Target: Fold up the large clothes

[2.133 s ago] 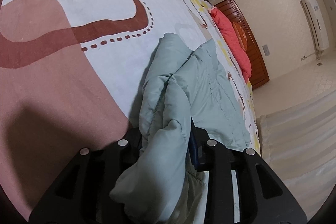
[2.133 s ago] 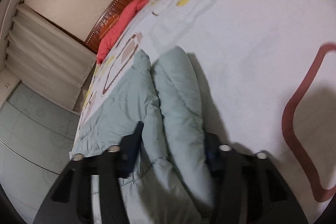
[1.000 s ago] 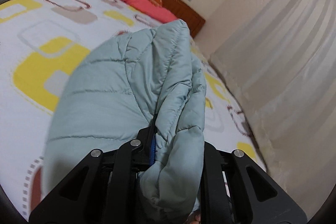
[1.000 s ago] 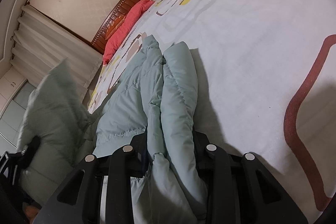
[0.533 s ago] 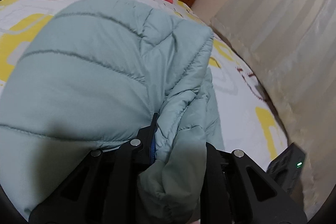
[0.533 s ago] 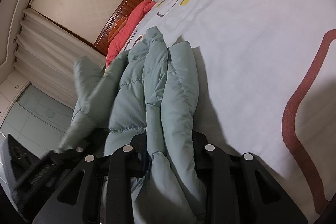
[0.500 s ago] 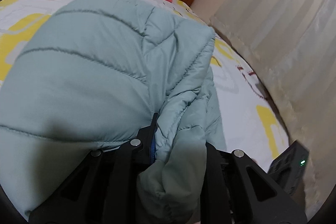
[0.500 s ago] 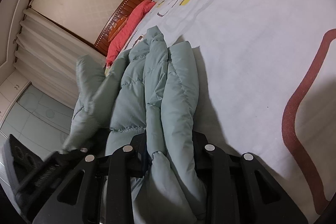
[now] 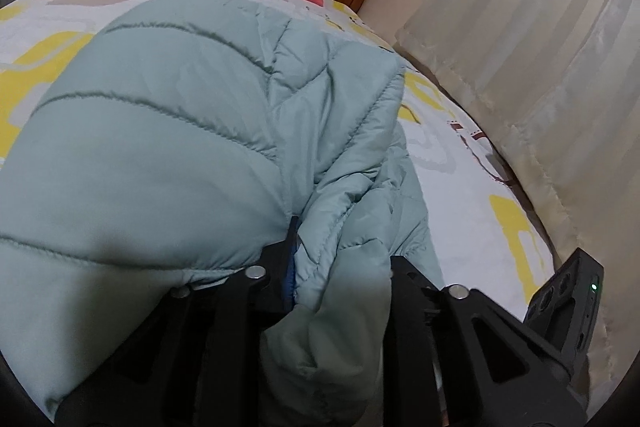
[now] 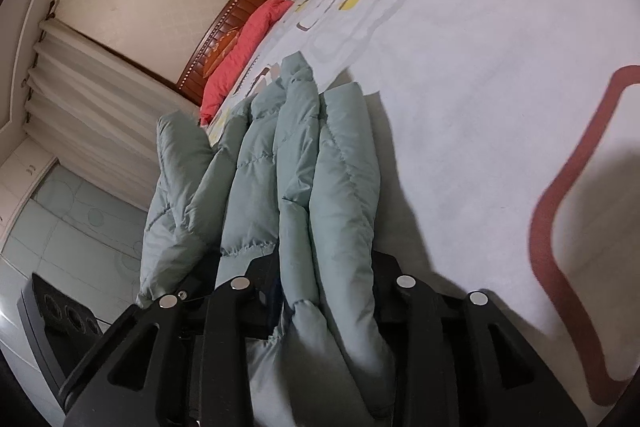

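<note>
Your left tool (image 9: 340, 267) and right tool (image 10: 324, 287) each pinch a thick fold of the pale green quilted puffer jacket (image 9: 168, 131), bunched over the patterned bed sheet (image 10: 500, 75). It looks light, soft and springy; grip seams and hems, since slick padding may slip.
</note>
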`<state>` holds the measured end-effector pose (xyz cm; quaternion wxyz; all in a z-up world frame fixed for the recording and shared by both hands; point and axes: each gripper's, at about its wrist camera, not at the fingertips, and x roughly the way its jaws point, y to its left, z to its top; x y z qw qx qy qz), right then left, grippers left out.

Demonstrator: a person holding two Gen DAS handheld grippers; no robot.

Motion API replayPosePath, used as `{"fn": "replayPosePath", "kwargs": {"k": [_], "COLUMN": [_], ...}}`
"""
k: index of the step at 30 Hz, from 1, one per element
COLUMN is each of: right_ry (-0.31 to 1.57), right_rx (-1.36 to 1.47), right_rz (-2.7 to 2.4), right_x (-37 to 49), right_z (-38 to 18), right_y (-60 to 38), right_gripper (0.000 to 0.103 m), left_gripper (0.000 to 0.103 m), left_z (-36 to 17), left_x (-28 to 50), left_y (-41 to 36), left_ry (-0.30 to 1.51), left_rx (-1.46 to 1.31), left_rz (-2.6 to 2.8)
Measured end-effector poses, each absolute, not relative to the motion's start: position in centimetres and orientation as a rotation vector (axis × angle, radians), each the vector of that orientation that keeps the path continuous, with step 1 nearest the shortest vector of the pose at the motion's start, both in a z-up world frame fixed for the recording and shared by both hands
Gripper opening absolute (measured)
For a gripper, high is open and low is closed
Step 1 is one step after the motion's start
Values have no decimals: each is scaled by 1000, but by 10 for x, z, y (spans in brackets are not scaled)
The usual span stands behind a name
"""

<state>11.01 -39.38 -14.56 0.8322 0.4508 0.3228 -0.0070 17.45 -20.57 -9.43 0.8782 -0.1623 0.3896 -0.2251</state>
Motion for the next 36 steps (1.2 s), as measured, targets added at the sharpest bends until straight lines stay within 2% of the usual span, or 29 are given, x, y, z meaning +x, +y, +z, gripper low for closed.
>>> {"fn": "replayPosePath", "kwargs": {"k": [2,3,4,7,17,27,28,29,30,31,33,36], "right_ry": [670,659,646,640,590,730,745,758,770,793,788,709], "right_rx": [952,942,926,912,906,885,867,844,826,811,807,791], "right_rz": [-31,-46,-64,-72,3,133,127,124,131,151,157,150], "right_x": [105,102,97,90,76,111,113,116,118,121,120,108], "right_z": [-139,-135,-130,-121,-82,-92,-94,-95,-96,-98,-95,-73], "right_y": [-397,-398,-400,-402,-382,-329,-325,-322,-320,-318,-319,-330], "right_gripper": [54,60,62,62,62,62,59,50,25,18,13,12], "left_gripper": [37,48,56,66,76,77,77,77,77,77,77,77], "left_z": [-89,-85,-81,-68,-48,-94,-97,-99,-102,-103,-103,-94], "left_x": [169,165,161,149,137,152,152,152,153,155,157,153], "left_y": [-203,-201,-199,-192,-100,-25,-23,-23,-23,-23,-24,-29], "left_ry": [804,795,785,763,701,793,802,808,818,827,832,809], "left_rx": [-348,-354,-360,-381,-629,-823,-830,-837,-845,-851,-860,-853], "left_rz": [-484,-494,-499,-517,-393,-214,-212,-214,-219,-227,-240,-273]}}
